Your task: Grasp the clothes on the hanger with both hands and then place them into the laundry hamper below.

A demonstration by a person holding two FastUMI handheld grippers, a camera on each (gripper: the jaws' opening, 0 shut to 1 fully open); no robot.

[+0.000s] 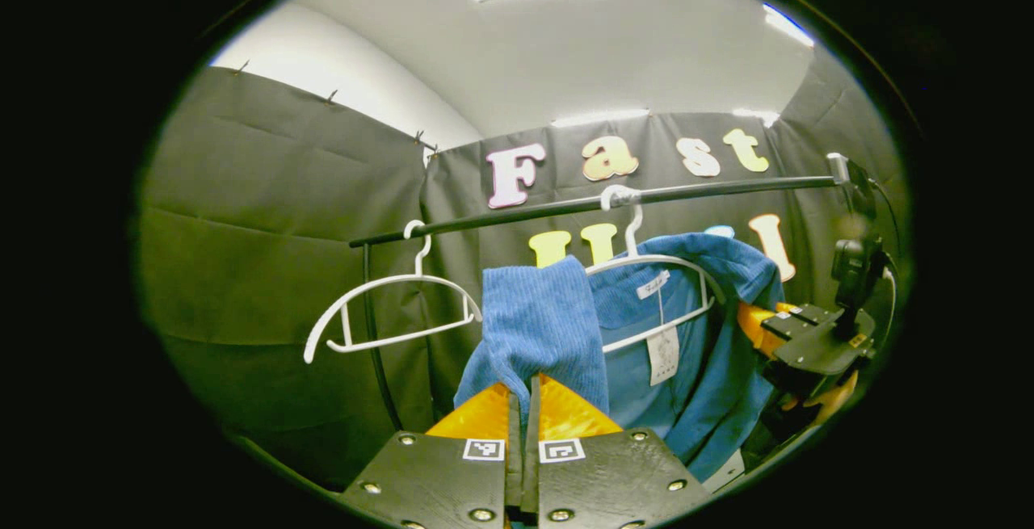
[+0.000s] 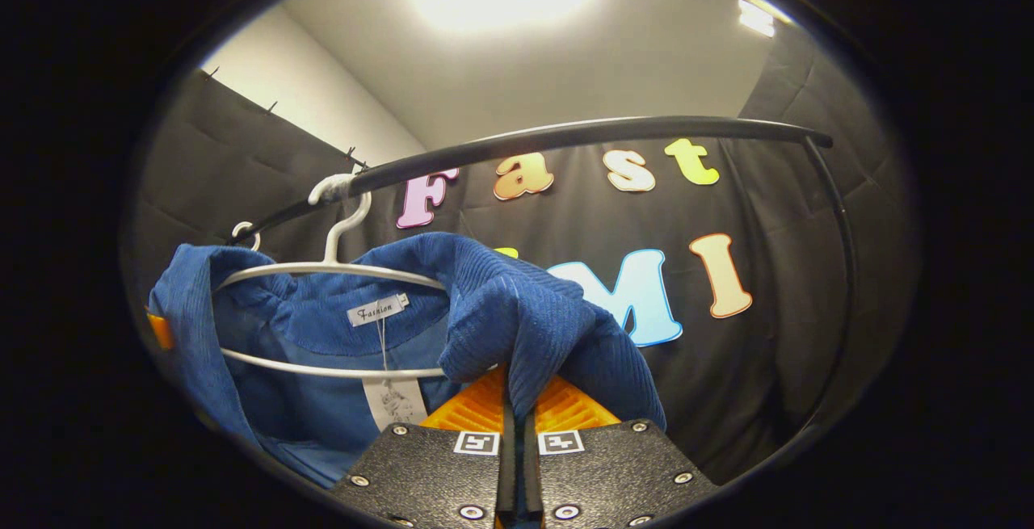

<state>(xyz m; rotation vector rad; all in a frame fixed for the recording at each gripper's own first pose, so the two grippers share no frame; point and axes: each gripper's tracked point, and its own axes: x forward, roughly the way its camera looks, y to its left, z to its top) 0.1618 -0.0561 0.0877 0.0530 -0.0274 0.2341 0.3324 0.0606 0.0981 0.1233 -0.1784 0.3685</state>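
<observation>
**A:** Where is the garment?

**B:** A blue ribbed garment hangs on a white hanger hooked over a black rail. A paper tag dangles inside the collar. In the right gripper view the same garment drapes over its hanger, just below the rail.

**A:** What are the grippers doing?

**B:** The left gripper has its fingers clenched on a fold of the blue cloth, lifted off the hanger's shoulder. The right gripper likewise pinches a bunched fold of the garment, both fingers pressed together on it.

**A:** Anything else near the rail?

**B:** A second white hanger, bare, hangs from the rail beside the garment. In the left gripper view the right gripper shows at the garment's far shoulder.
</observation>
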